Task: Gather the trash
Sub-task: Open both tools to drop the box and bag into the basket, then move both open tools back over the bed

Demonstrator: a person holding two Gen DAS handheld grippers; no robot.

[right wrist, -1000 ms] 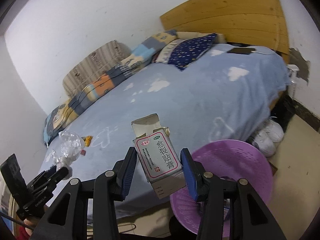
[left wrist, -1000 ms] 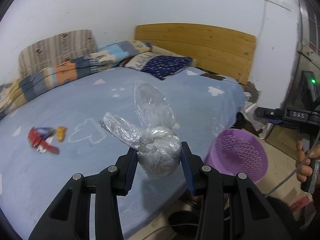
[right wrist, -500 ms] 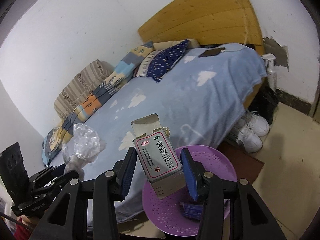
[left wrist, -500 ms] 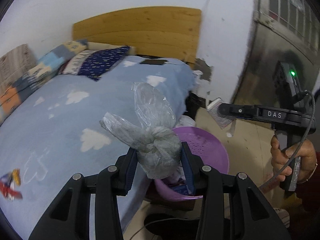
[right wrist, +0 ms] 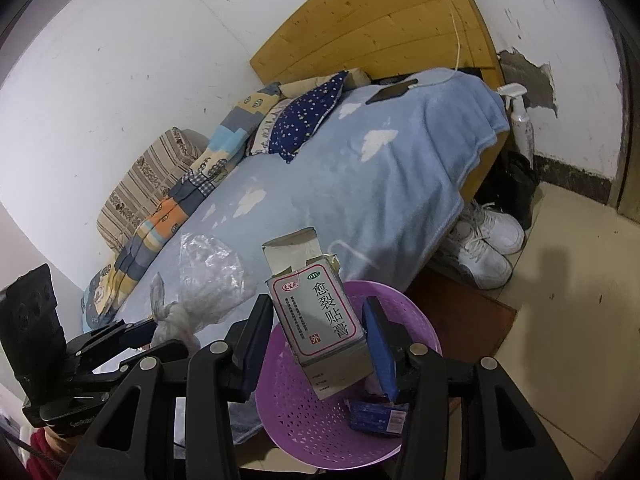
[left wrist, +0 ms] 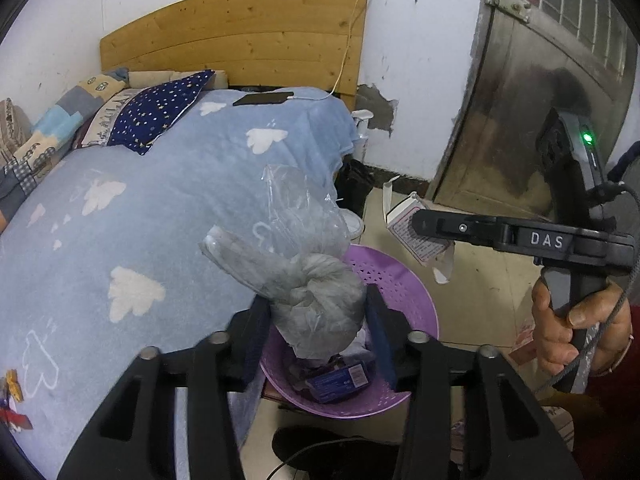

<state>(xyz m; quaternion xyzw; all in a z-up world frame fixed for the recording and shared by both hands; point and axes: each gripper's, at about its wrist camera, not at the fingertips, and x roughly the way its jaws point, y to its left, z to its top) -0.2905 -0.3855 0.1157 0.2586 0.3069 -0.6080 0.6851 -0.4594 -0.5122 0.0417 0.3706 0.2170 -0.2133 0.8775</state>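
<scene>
My left gripper (left wrist: pixel 314 330) is shut on a knotted clear plastic bag (left wrist: pixel 316 304) and holds it above the near rim of a purple perforated basket (left wrist: pixel 404 292) on the floor beside the bed. My right gripper (right wrist: pixel 318 336) is shut on an open white medicine box (right wrist: pixel 320 312) with Chinese print, held over the same basket (right wrist: pixel 320 420). A blue packet (right wrist: pixel 374 416) lies in the basket. The right gripper and its box (left wrist: pixel 412 232) also show in the left wrist view. A red and orange wrapper (left wrist: pixel 12 400) lies on the bed at the far left.
A bed with a blue cloud blanket (left wrist: pixel 140 220) fills the left. A phone (left wrist: pixel 262 99) on a cable lies near the wooden headboard (left wrist: pixel 240 44). White sneakers (right wrist: pixel 484 244) and a spray bottle (right wrist: pixel 520 120) stand by the bed's corner. A metal door (left wrist: pixel 520 100) is right.
Both grippers have swung right from over the bed and moved in over the purple basket, each still holding its item. The basket now sits directly below them.
</scene>
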